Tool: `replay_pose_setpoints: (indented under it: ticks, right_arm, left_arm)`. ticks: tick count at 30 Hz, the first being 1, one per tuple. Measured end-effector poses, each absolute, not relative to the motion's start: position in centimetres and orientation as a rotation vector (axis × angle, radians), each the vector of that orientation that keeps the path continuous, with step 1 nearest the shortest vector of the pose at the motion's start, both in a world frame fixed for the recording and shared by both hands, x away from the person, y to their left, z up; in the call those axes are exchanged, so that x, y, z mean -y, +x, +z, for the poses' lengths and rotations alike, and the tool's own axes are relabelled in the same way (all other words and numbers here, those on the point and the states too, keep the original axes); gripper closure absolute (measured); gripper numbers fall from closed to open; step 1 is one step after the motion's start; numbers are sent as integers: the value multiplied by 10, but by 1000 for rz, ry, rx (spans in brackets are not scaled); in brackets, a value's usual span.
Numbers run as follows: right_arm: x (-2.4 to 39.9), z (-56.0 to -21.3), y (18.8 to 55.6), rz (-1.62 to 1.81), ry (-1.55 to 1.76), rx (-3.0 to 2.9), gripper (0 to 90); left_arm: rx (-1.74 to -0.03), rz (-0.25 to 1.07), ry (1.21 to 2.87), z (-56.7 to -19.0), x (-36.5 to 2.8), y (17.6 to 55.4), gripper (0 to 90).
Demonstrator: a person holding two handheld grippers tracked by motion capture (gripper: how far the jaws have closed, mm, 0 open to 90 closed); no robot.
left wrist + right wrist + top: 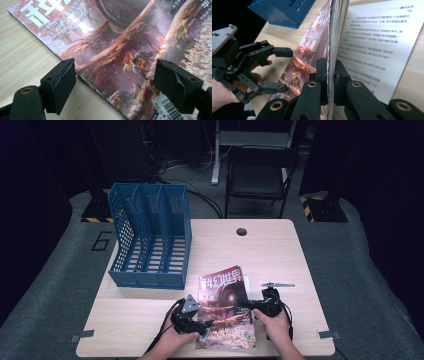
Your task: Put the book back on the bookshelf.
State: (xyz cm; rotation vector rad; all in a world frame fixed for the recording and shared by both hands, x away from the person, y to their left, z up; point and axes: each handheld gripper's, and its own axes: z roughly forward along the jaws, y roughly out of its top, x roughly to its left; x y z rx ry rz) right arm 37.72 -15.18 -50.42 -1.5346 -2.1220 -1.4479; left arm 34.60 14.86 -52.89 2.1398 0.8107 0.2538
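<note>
Blue plastic on the far left: a three-slot file rack [150, 237] sits on the pale wooden table [280, 250], its slots bare as far as the high view lets us see. Moving right, the left gripper [199, 326] waits at the magazine's near left edge, jaws spread wide and gripping nothing. In the left gripper view one pad sits over bare table and the other over the cover by the barcode, the edge running between them.

Centre stage, the magazine [225, 307] lies near the front of the table, just right of the rack, red cover up. Its right side is lifted: the right gripper [251, 305] has clamped down on a sheaf of cover and pages, and the right gripper view shows that sheaf standing on edge between the jaws, a printed page [374, 47] lying flat beyond.

Further right, a slim metal tool [278, 284] rests on the table, well clear of the action.

Here's the danger, as I read it: the grip is on thin paper only. Pull too hard and pages could tear or slide free. If the left jaws close too shallow on that edge, the magazine could skid across the smooth top.
</note>
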Motion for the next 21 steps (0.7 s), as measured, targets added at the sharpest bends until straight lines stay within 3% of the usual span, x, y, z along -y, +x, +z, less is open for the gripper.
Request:
replay_pose_setpoints:
  ticks: [21]
  right_arm:
    - [149,-492,355,-1684,-1507,2100,861]
  left_arm:
    - [-909,168,2044,-526,-157,360,204]
